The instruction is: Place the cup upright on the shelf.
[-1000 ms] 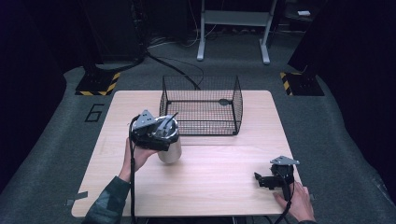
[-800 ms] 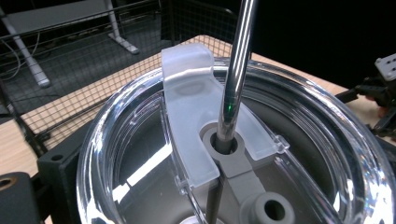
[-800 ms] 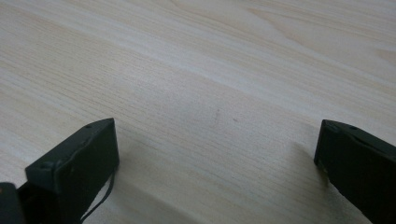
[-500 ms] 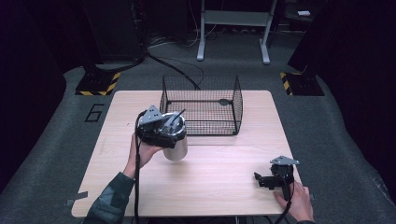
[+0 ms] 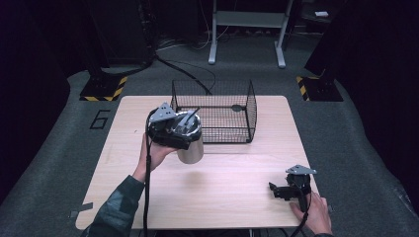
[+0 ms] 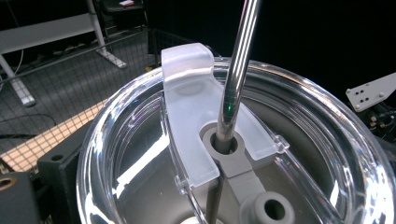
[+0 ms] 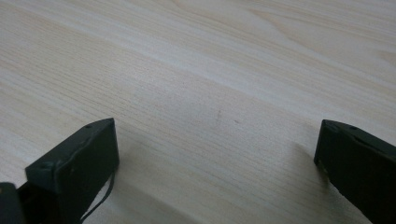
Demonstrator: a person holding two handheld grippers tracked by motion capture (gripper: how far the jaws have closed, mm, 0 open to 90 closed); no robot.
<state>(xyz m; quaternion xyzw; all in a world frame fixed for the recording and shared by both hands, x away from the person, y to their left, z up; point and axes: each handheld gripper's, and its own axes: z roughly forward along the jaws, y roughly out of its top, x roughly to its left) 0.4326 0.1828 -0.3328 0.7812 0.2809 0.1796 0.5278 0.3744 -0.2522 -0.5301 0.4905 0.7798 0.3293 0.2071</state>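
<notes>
A steel tumbler (image 5: 191,149) with a clear lid (image 6: 327,121) and a metal straw (image 6: 236,79) hangs a little above the wooden table (image 5: 232,202), just in front of the wire basket (image 5: 217,111). My left gripper (image 5: 170,131) is shut on the tumbler's upper part from the left side. In the left gripper view the lid is very close, with a frosted slider (image 6: 187,93) around the straw hole. My right gripper (image 5: 284,191) rests on the table near the front right corner. Its jaws stand wide apart over bare wood (image 7: 217,140).
The black wire basket is open-topped and stands at the table's back middle with a small dark item inside (image 5: 237,107). Beyond the table are a grey carpet, a white metal frame (image 5: 247,29) and yellow-black striped feet (image 5: 101,89).
My left gripper has carried the tumbler a little to the right and up, closer to the basket. The right gripper has stayed where it was.
</notes>
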